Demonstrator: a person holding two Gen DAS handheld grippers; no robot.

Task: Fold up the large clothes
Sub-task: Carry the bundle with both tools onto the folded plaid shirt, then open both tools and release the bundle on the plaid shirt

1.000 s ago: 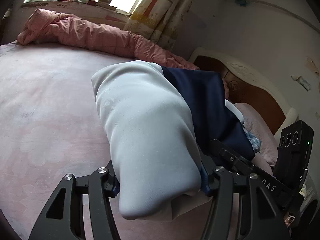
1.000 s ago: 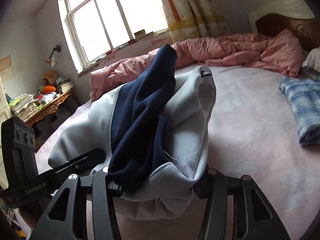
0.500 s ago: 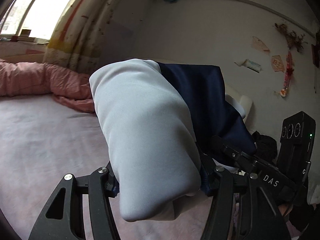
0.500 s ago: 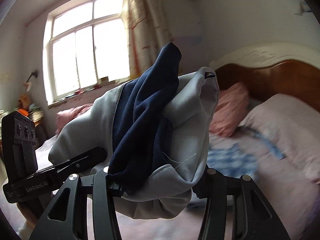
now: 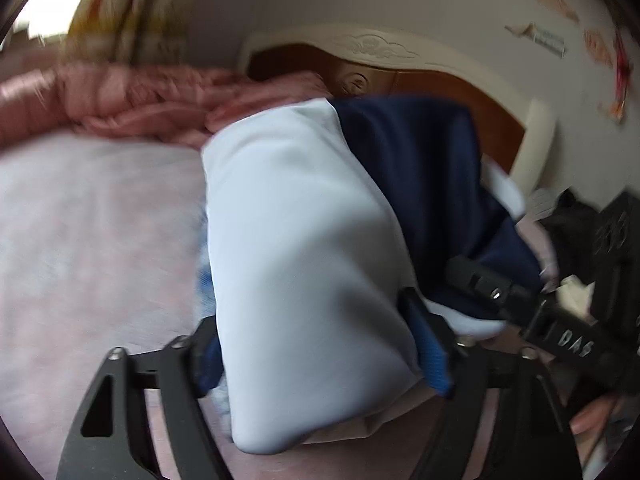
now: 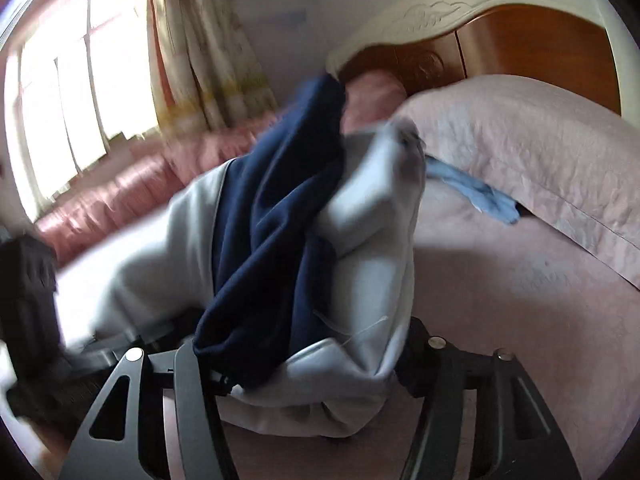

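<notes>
The folded garment (image 5: pixel 304 248) was a thick bundle of pale grey and dark blue cloth. It sat between the fingers of the left gripper (image 5: pixel 320 354) at one end. Its other end sat between the fingers of the right gripper (image 6: pixel 304 364). Both sets of fingers had just been opening. The cloth still filled the gap on each side, but the pictures were blurry. I could not tell if the fingers still pressed on it or had let go.

The bundle hung over the pink bed (image 6: pixel 520 320). Beyond the fingers lay a pink pillow (image 6: pixel 520 152) and a wooden headboard (image 5: pixel 420 80). A small blue cloth (image 6: pixel 476 192) lay beside the pillow.

The garment looked soft and floppy, and fairly light. It would sag and come undone if held by one layer only. I think the best place to hold it is at the two ends of the fold, pinching all the layers together. It will not break, but loose folds could slip out.
</notes>
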